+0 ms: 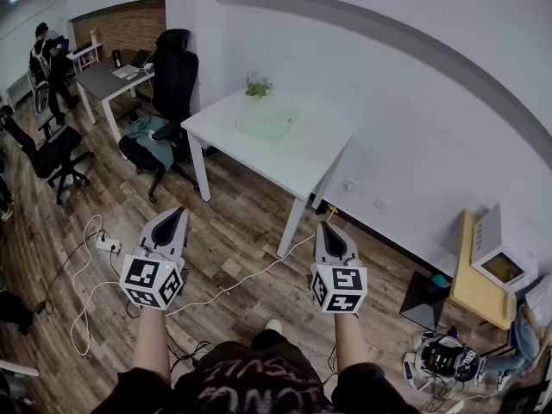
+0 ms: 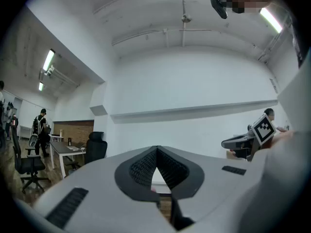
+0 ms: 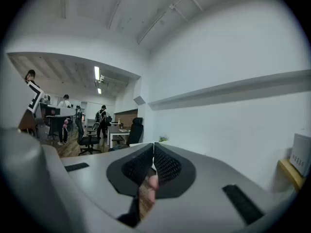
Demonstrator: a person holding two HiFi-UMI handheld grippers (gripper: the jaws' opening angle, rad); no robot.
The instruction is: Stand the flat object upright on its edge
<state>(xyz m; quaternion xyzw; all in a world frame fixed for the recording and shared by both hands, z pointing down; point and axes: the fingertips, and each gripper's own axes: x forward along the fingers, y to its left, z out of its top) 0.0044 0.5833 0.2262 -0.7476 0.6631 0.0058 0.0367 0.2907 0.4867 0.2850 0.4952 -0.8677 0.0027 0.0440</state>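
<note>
A flat pale green object (image 1: pixel 266 119) lies on the white table (image 1: pixel 302 158), next to a small potted plant (image 1: pixel 257 85). Both grippers are held level over the wooden floor, well short of the table. My left gripper (image 1: pixel 177 214) is shut with nothing between its jaws, which meet at a point in the left gripper view (image 2: pixel 156 149). My right gripper (image 1: pixel 328 228) is also shut and empty (image 3: pixel 153 145). The plant (image 3: pixel 163 139) peeks just above the right gripper's jaws. The flat object is hidden in both gripper views.
A black office chair (image 1: pixel 168 84) with cloth draped on it stands at the table's left end. Behind it are a grey desk (image 1: pixel 112 80) and a person (image 1: pixel 47 54). Cables (image 1: pixel 90 261) run over the floor. A yellow cabinet (image 1: pixel 479 274) with a white box stands at right.
</note>
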